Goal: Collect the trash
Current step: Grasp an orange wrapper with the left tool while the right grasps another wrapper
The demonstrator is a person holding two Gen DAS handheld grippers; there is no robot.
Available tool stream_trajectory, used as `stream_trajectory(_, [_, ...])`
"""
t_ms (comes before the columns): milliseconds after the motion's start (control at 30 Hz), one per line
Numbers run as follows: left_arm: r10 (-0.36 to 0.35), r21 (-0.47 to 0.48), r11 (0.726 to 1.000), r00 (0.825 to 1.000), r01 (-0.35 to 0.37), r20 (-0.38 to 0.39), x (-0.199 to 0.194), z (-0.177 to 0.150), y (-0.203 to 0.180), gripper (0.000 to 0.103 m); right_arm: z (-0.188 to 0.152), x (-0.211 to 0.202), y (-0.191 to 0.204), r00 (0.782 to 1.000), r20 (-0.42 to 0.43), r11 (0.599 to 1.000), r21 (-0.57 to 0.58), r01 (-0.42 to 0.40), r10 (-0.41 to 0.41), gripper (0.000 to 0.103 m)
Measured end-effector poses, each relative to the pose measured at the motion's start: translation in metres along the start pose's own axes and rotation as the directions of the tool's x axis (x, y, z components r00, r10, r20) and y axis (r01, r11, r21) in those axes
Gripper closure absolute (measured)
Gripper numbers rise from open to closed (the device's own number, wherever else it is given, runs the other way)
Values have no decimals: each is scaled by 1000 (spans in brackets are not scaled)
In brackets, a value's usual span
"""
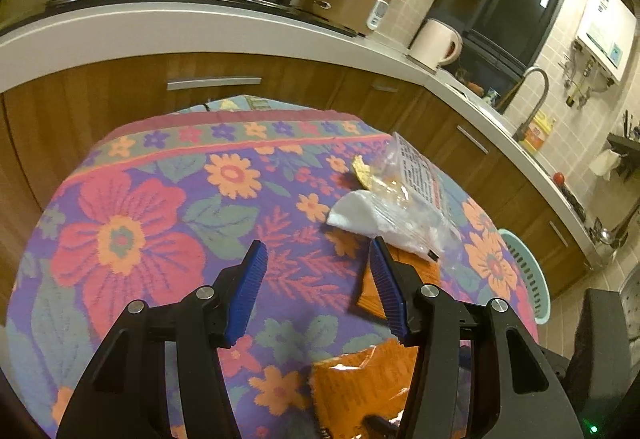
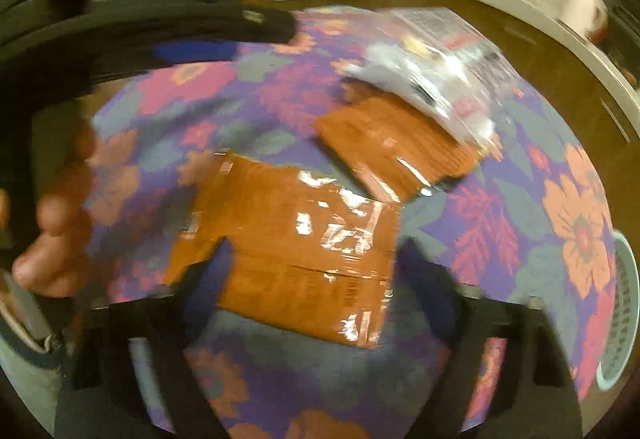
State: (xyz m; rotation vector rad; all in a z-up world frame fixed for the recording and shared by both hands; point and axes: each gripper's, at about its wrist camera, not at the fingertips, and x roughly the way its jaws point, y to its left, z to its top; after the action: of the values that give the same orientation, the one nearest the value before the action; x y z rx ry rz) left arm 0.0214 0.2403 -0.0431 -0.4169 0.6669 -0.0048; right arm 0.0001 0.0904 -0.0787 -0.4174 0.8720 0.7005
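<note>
On the round table with the flowered cloth [image 1: 132, 223] lie a clear plastic bag [image 1: 416, 183] with white tissue [image 1: 356, 215] and an orange wrapper [image 1: 420, 271] half under it. My left gripper [image 1: 316, 245] hovers open over bare cloth, its right finger beside that wrapper. A second, larger orange wrapper [image 2: 288, 251] lies between the spread fingers of my right gripper [image 2: 306, 259]. The right wrist view is blurred, so whether the pads press on it is unclear. That wrapper [image 1: 360, 379] looks crumpled at the bottom of the left wrist view. The clear bag [image 2: 440, 63] sits farther back.
A pale green slatted basket [image 1: 528, 271] stands beyond the table's right edge, also seen as the basket [image 2: 624, 319]. Wooden cabinets and a white counter [image 1: 240, 23] with a stove, pot and kettle curve behind the table. A hand [image 2: 60, 219] is at the left.
</note>
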Motion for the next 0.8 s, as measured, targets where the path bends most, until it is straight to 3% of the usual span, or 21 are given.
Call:
stream_trajectory(33, [-3,4,1000,1000,3,-6,2,0,0,52,0,-2,0,1000,11,1000,-7,11,-11,66])
stream_trajectory(67, [-10,7,1000,1000,10,-16,4,0,-2,52,-1,-4,-2,1000,16,1000,-3,23,-23,76])
stream_trajectory(100, [-18,8,1000,999,18,-27,7,0,-3,52,-3,-5,-7,1000,9,1000,11,8,-8,95])
stream_trajectory(133, [-33,10,999,998,33,-45,11,1,-4,52,-5,-6,-10,1000,14,1000,21,-13,13,100])
stream_trajectory(300, [-102,19,994,982,106,-157,35,-2,-15,52,-16,-16,-20,998,35,998,52,-45,43,102])
stream_trajectory(367, [-119,14,992,967,126,-226,51,-4,-20,52,-22,-20,-28,998,38,996,73,-59,57,102])
stream_trajectory(600, [-56,87,993,962,82,-266,73,-6,-50,53,-40,-35,-51,997,54,992,106,-67,61,102])
stream_trajectory(633, [-24,119,991,964,57,-266,75,-8,-58,61,-39,-36,-53,997,58,992,108,-64,58,102])
stream_trajectory(700, [30,165,986,964,14,-263,77,-11,-67,68,-41,-39,-58,997,65,992,118,-51,44,102])
stream_trajectory(733, [52,184,983,964,-3,-259,77,-13,-71,87,-42,-40,-58,997,66,991,124,-45,37,102])
stream_trajectory(767, [54,183,983,963,-4,-265,77,-13,-71,96,-44,-43,-62,997,68,990,134,-41,32,102])
stream_trajectory(800, [49,174,985,960,0,-275,77,-14,-70,96,-47,-45,-66,997,69,989,144,-38,28,102])
